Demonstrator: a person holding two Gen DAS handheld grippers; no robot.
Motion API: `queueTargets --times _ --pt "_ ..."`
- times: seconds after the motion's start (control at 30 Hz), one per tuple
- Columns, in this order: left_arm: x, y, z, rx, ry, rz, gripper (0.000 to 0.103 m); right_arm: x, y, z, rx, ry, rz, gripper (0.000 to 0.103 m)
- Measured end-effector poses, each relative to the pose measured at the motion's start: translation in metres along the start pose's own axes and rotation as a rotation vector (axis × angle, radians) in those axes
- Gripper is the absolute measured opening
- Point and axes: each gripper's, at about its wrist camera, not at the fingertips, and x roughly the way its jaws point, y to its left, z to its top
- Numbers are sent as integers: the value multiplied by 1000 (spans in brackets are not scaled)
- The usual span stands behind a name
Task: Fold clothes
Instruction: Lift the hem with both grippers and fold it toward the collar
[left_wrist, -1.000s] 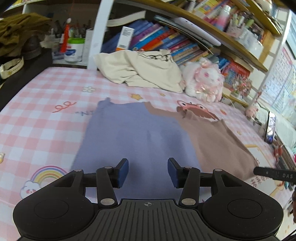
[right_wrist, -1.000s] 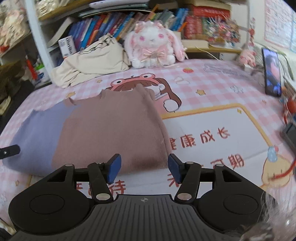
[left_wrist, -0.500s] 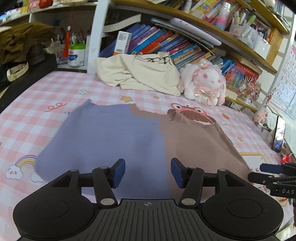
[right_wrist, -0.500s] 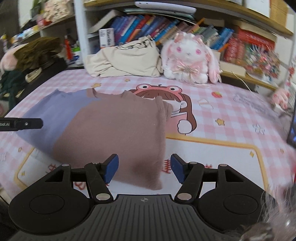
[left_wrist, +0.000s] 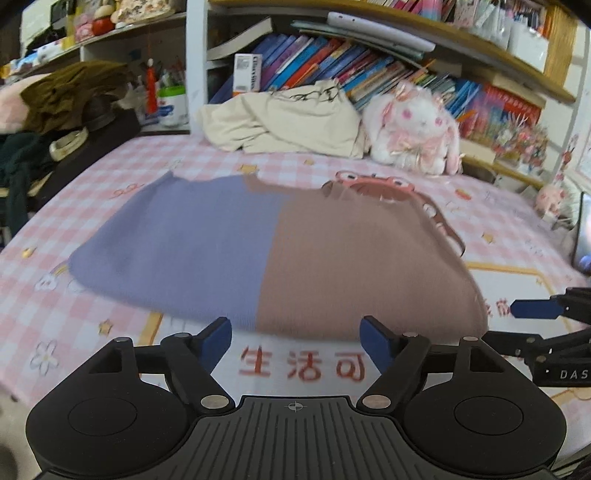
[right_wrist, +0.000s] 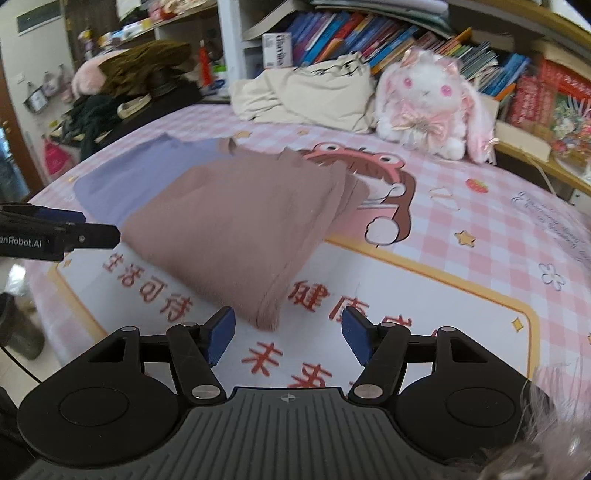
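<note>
A folded two-tone garment, purple on the left and brown on the right (left_wrist: 280, 254), lies flat on the pink checked bed cover (left_wrist: 110, 173). In the right wrist view the garment (right_wrist: 240, 221) shows its brown half nearest, with the near corner close to my fingers. My left gripper (left_wrist: 295, 341) is open and empty, just short of the garment's near edge. My right gripper (right_wrist: 288, 338) is open and empty, just short of the brown corner. Each gripper shows in the other's view: the right one (left_wrist: 535, 310) and the left one (right_wrist: 74, 232).
A heap of cream clothes (left_wrist: 288, 122) and a pink plush rabbit (left_wrist: 413, 129) lie at the back of the bed by the bookshelf (left_wrist: 332, 66). Dark clothes (left_wrist: 55, 122) are piled at the left. A phone (left_wrist: 581, 236) stands at the right edge.
Both grippers have drawn back from over the garment toward its near edge and opened wider. The garment lies still.
</note>
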Motion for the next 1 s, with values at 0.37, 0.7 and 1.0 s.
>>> queueTargets --times 0.37,0.7,1.0 --pt "5 35 -3 -210 65 152 81 7 -12 5 -6 2 45 62" --pt "18 111 -4 -540 95 189 81 16 -10 18 30 -24 36 63" --pt "41 173 -7 -934 14 62 75 24 0 27 63 -29 -8 60"
